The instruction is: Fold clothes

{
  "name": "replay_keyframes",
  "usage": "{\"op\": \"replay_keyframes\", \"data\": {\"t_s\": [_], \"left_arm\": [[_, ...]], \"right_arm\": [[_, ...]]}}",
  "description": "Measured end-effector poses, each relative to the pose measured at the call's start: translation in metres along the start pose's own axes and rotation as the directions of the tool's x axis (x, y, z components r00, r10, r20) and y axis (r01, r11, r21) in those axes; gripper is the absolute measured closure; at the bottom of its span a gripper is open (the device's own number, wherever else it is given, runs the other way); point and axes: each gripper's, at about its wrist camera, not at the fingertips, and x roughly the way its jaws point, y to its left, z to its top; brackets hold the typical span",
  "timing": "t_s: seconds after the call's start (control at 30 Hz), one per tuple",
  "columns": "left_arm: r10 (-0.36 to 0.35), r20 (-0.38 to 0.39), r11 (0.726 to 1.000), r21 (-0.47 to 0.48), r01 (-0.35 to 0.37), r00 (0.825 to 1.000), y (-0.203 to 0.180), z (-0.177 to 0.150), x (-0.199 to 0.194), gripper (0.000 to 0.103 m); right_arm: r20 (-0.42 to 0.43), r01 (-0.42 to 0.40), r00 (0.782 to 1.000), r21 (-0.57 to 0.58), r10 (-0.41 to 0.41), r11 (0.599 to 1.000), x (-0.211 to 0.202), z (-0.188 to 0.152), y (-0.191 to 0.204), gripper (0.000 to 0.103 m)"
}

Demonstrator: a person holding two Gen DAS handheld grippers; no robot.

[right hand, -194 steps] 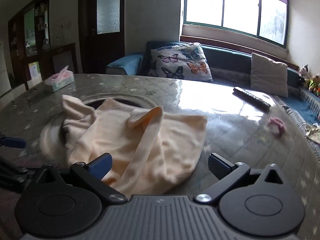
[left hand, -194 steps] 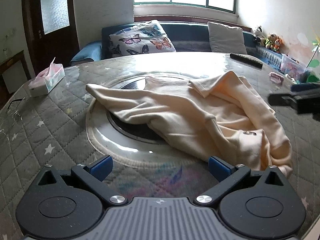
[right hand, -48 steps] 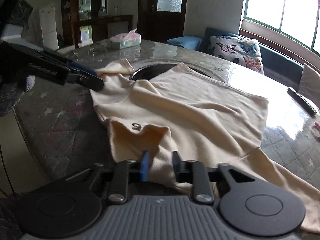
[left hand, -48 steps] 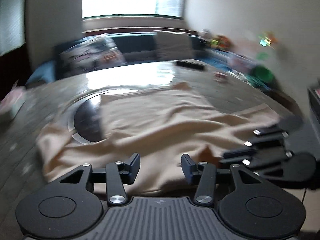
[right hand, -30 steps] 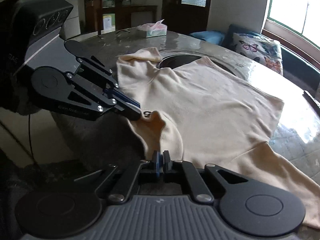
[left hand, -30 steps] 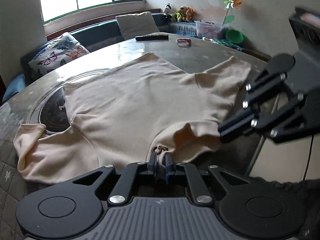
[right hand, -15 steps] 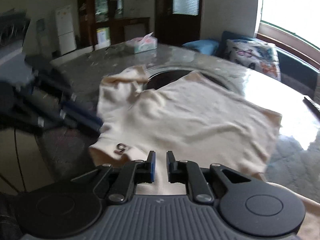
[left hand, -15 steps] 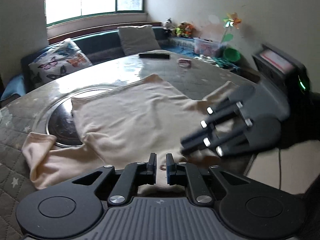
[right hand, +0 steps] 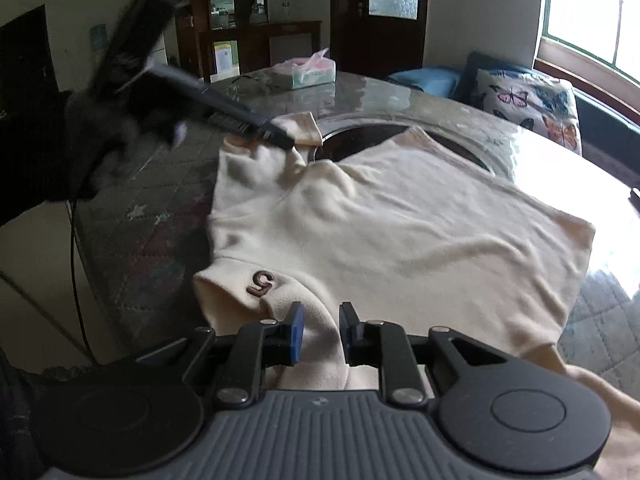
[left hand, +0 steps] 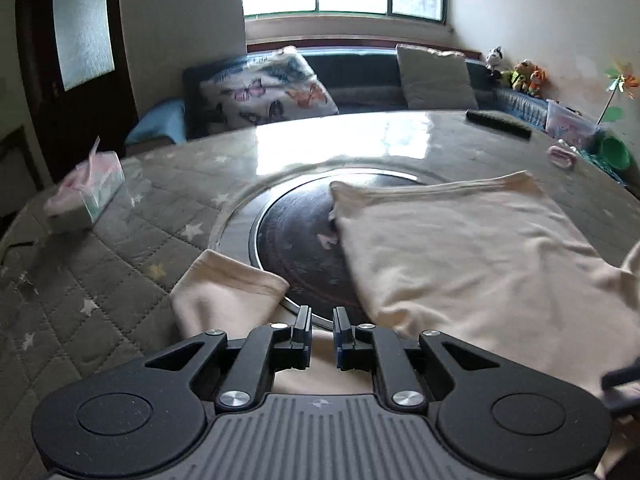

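A cream long-sleeved top lies spread on the round table, its neck with a brown "5" mark at the near edge. My right gripper hovers just behind that neck. Its jaws are opening, with a ridge of cloth lying loose between them. In the left wrist view the top's body fills the right and a sleeve lies left. My left gripper stands over the sleeve's base, its jaws a narrow slit apart with nothing pinched. The right wrist view shows it blurred at the sleeve.
A dark round inset plate sits at the table's centre, partly under the top. A tissue box stands at the far left, a remote control and a small pink item at the far right. A sofa with a butterfly pillow lies behind.
Both grippers have let go of the neck they pinched a second ago. My left gripper has swung left to the sleeve. My right gripper's jaws have spread wider and the top has settled flat.
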Motion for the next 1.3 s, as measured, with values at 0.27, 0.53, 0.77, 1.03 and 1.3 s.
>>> {"op": "replay_keyframes", "data": {"t_s": [0.27, 0.53, 0.77, 1.03, 1.3], "left_arm": [[0.126, 0.018, 0.992, -0.016, -0.126, 0.992, 0.016, -0.008, 0.019, 0.088], [0.378, 0.083, 0.921, -0.135, -0.365, 0.922, 0.059, -0.019, 0.0, 0.085], [0.413, 0.051, 0.879, -0.283, -0.384, 0.909, 0.1, -0.033, -0.026, 0.076], [0.307, 0.067, 0.947, -0.117, -0.298, 0.949, 0.067, -0.038, -0.011, 0.072], [0.335, 0.039, 0.933, -0.156, -0.325, 0.941, 0.095, -0.024, 0.006, 0.072]], "right_arm": [[-0.018, -0.008, 1.0, 0.015, 0.008, 1.0, 0.005, 0.001, -0.003, 0.078], [-0.024, -0.011, 1.0, 0.018, 0.012, 1.0, 0.008, 0.003, -0.004, 0.075], [-0.023, -0.011, 1.0, 0.01, 0.011, 1.0, 0.007, 0.005, -0.003, 0.075], [0.011, 0.008, 1.0, 0.022, -0.009, 1.0, 0.001, 0.018, -0.009, 0.071], [0.018, 0.056, 0.998, 0.058, -0.057, 0.997, -0.003, 0.019, -0.027, 0.069]]}}
